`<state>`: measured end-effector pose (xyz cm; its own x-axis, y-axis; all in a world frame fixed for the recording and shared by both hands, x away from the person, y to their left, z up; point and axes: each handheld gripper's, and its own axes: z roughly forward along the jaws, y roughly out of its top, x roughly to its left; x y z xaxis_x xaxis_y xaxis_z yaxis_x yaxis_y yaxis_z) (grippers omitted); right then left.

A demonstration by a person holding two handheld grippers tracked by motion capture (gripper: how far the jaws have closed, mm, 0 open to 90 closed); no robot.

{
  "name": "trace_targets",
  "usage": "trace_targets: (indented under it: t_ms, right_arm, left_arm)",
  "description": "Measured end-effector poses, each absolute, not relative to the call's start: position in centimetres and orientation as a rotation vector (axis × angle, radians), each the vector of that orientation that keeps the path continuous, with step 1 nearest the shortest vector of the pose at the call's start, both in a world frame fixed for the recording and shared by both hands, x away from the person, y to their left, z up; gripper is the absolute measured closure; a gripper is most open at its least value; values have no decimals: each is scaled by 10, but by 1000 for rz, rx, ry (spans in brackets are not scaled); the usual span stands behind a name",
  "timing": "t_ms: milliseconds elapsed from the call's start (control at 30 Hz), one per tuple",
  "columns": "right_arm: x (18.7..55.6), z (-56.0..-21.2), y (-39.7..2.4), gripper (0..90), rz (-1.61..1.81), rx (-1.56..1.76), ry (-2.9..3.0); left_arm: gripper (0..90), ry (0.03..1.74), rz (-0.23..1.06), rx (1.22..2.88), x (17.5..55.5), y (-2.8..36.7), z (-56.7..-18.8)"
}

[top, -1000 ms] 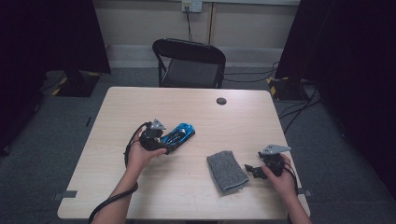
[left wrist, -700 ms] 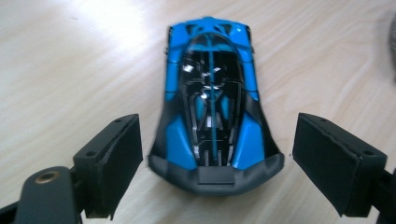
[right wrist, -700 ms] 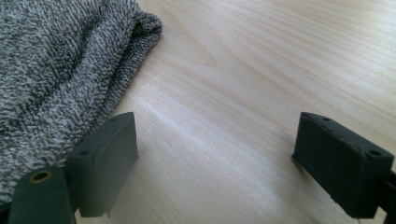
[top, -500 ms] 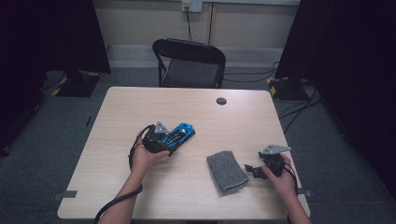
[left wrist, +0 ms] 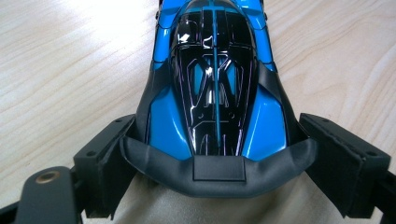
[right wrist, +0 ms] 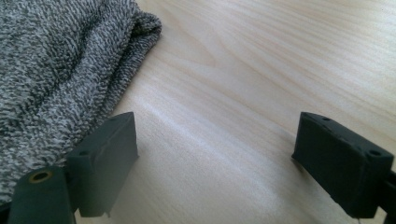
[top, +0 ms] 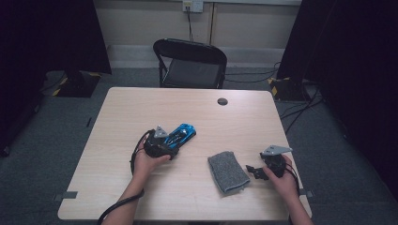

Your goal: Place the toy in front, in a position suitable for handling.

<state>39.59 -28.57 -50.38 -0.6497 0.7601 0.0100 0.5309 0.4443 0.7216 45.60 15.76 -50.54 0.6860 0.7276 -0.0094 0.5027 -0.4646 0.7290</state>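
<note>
Left claw [left wrist: 217,154] straddling blue toy car [left wrist: 215,84], grip unclear, right claw [right wrist: 215,158] spread beside grey cloth [right wrist: 56,74].

Glossy blue-and-black toy car [left wrist: 212,88] upright on table, grey folded cloth [top: 228,171] nearby.

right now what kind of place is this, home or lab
Most likely a lab or recording studio: a lone wooden table on grey carpet, dark curtains at both sides, a folding chair and cables running across the floor.

Wooden table [top: 141,112]: toy car [top: 182,134], grey cloth [top: 227,171].
</note>
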Motion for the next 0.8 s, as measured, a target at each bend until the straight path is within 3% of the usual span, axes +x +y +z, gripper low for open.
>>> trace_targets:
  t_ms: [100,200,567,800]
  right_arm:
    - [396,-504,-286,129,1023,1106,2384]
    - [394,-504,-285,129,1014,1128,2367]
    - [384,-503,-285,139,992,1200,2311]
    - [377,-488,-276,234,1088,1274,2279]
  left_arm:
    - [130,953,394,2161,456,157,-506]
    - [238,956,396,2137,456,158,-505]
    - [243,955,400,2136,459,155,-505]
    - [244,955,398,2138,460,155,-505]
